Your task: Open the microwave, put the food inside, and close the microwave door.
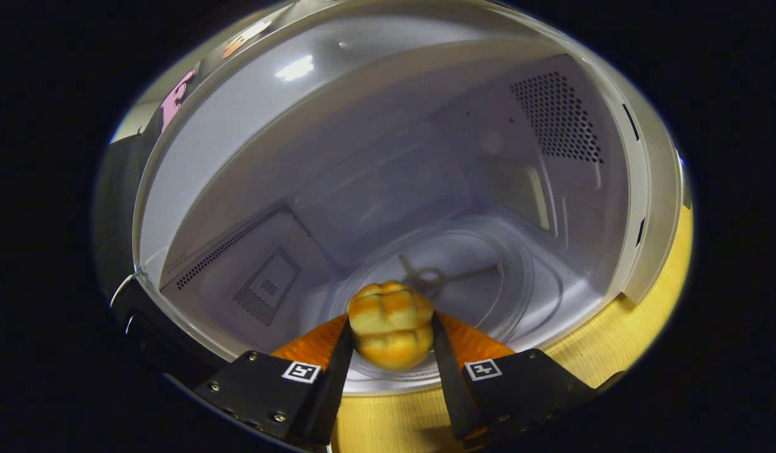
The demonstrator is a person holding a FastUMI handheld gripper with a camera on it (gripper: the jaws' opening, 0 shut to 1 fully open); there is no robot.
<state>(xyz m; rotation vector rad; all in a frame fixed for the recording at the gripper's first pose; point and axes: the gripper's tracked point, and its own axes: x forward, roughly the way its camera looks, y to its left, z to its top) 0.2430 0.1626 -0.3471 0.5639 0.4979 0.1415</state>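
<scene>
The jaws [391, 343] grip a bun [391, 324] from both sides at the mouth of the open microwave [388, 157], above the near rim of its glass turntable [488, 283]; wooden surface [614, 340] below.

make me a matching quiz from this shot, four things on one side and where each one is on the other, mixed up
Things:
1. bread roll
2. glass turntable
3. wooden table
4. block of vent holes

Places:
A. under the microwave, showing in front of its open mouth
B. on the microwave's floor, beyond the fingers
C. high on the side wall of the oven space
D. pinched between the two fingers of the gripper

Pairs: 1-D, 2-B, 3-A, 4-C
</scene>
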